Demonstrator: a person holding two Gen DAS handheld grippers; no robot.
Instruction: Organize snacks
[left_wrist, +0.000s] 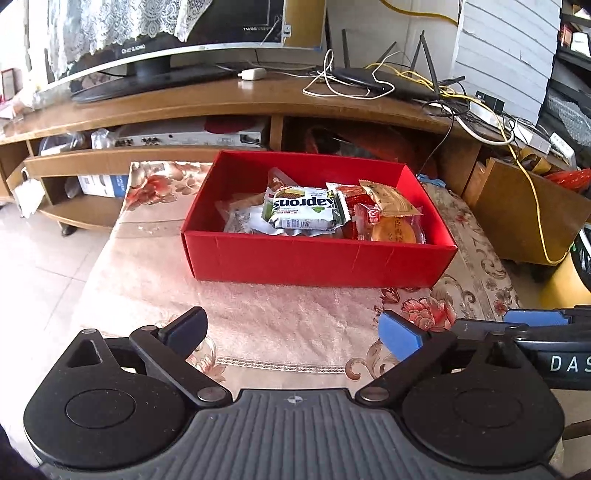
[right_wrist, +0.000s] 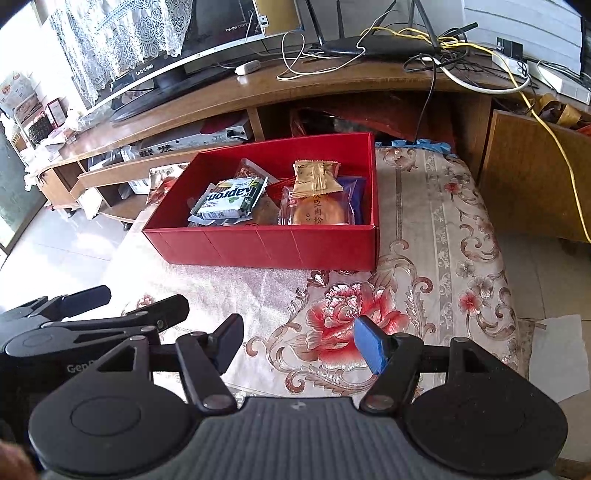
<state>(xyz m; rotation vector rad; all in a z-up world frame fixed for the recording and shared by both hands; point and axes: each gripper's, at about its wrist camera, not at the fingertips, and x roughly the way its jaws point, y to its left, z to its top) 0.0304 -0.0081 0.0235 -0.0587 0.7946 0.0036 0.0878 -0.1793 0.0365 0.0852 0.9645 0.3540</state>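
Note:
A red box (left_wrist: 317, 260) (right_wrist: 266, 245) stands on the flowered tablecloth and holds several wrapped snacks. On top lie a green and white Kaprons packet (left_wrist: 304, 208) (right_wrist: 231, 197), a gold sachet (left_wrist: 389, 199) (right_wrist: 317, 177) and a round cake in a clear wrapper (left_wrist: 397, 229) (right_wrist: 319, 214). My left gripper (left_wrist: 293, 334) hovers over the cloth in front of the box, open, nothing between its fingers. My right gripper (right_wrist: 299, 341) hangs beside it, nearer the box's right corner, jaws apart and empty. Each gripper shows at the edge of the other's view.
Behind the table runs a wooden TV stand (left_wrist: 258, 99) with a monitor (left_wrist: 155, 48), a router (left_wrist: 384, 83) and tangled cables (right_wrist: 480, 74). A wooden cabinet (right_wrist: 535, 177) stands to the right. Tiled floor (left_wrist: 44, 258) lies to the left.

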